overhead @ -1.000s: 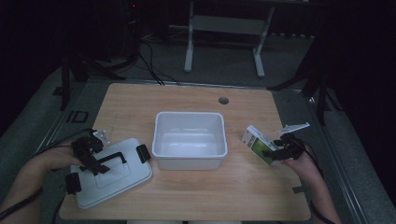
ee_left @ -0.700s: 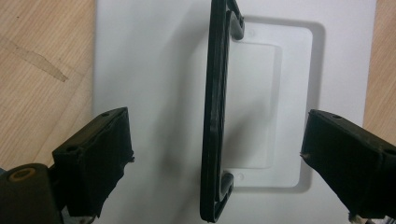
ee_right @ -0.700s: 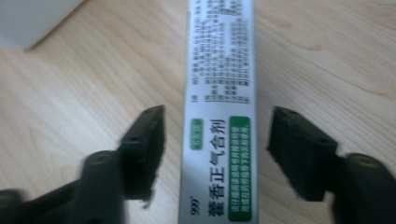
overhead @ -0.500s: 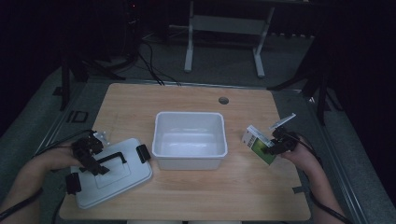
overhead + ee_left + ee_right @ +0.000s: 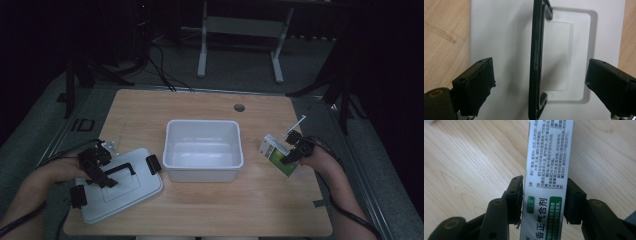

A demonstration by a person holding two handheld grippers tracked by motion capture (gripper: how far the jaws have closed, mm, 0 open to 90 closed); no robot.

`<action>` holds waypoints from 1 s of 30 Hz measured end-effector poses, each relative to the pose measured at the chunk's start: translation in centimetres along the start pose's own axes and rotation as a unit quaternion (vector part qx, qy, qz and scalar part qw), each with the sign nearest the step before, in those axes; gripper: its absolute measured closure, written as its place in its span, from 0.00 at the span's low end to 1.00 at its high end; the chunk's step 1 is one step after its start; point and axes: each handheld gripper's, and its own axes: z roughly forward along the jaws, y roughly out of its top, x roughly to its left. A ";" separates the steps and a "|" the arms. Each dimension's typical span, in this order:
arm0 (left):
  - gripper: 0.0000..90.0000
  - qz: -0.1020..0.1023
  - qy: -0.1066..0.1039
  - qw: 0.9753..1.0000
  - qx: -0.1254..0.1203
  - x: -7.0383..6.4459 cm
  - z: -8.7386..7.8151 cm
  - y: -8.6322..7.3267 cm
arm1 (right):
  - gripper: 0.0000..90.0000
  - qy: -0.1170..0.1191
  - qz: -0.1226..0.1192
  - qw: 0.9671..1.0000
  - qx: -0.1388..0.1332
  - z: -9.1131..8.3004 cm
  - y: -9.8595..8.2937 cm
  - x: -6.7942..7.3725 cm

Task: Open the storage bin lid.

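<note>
Forearms enter from the bottom of the high view, each hand holding a gripper over a wooden table (image 5: 210, 210). At the near left corner lies a grey lid (image 5: 117, 187) with black clips and a black handle (image 5: 120, 170). The left gripper (image 5: 100, 167) sits over that handle.

From above, how its jaws stand is hard to read. The left gripper view settles it: the jaws are spread wide, one on each side of the handle (image 5: 537, 60), with a clear gap on both sides and nothing pinched. The handle stands up on edge over the lid's recessed panel.

At the right edge of the table, the right gripper (image 5: 290, 157) meets a small white and green box (image 5: 276, 154). The right gripper view shows printed text running along the box (image 5: 546, 182), and a jaw pad against each long side, pinching it just above the wood.

Farther back, at the table's middle, stands an open white tub (image 5: 204, 149), between the lid and the box. Beyond it, near the far edge, is a small round hole (image 5: 239, 107) in the tabletop. Dark floor and a metal stand (image 5: 240, 45) lie behind.
</note>
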 end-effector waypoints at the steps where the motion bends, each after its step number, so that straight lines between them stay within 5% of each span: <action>1: 0.10 -0.001 -0.001 1.000 -0.001 0.0 0.0 0.0 | 0.62 0.000 0.003 1.000 0.006 0.1 0.0 0.0; 19: 0.10 -0.002 -0.006 1.000 0.006 -0.1 0.4 0.1 | 0.66 -0.004 0.005 0.999 0.039 0.1 1.9 0.0; 30: 0.10 -0.001 -0.003 1.000 0.007 0.0 0.1 0.1 | 0.70 -0.012 0.006 0.999 0.037 -0.1 1.8 -0.1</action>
